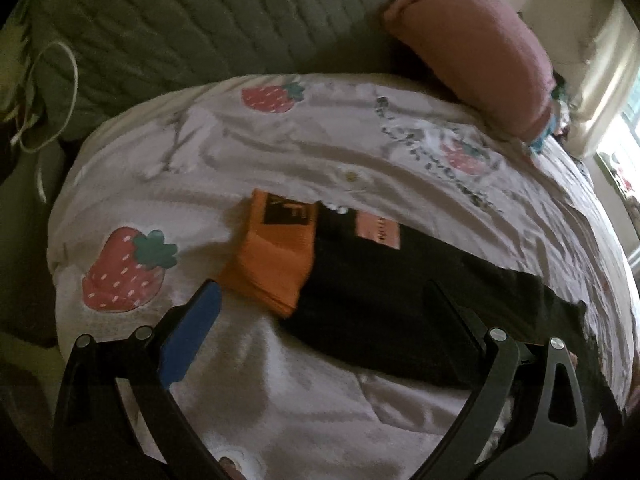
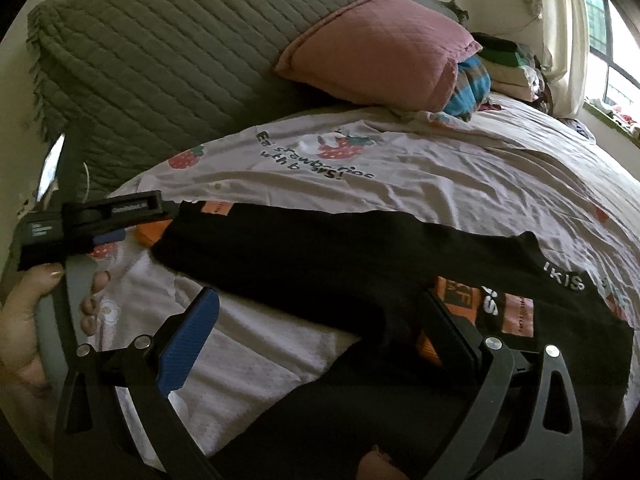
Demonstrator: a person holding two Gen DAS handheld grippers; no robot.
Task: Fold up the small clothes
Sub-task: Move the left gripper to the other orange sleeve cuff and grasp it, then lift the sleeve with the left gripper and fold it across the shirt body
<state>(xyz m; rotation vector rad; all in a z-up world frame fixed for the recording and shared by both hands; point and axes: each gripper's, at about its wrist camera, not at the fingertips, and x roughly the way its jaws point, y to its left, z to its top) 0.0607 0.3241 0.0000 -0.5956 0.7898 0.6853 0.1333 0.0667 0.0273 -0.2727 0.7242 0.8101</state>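
- My fingers first: left gripper [image 1: 320, 312] spread wide, holding nothing, over the orange-cuffed end of the black socks [image 1: 384, 288]; right gripper [image 2: 320, 320] likewise spread and empty over the lettered end.
- Socks lie stretched across the bed [image 2: 440, 184], on the strawberry sheet.
- Step in hand, as I judge it: pinch each end, both layers together, lift low, bring one end over the other with the edges matched.
- Room: open sheet beyond the socks; green quilt [image 2: 160, 60] and pink pillow [image 2: 372, 48] well apart at the head.
- Hand [image 2: 28, 320] on the left gripper's handle sits near the bed's side edge.
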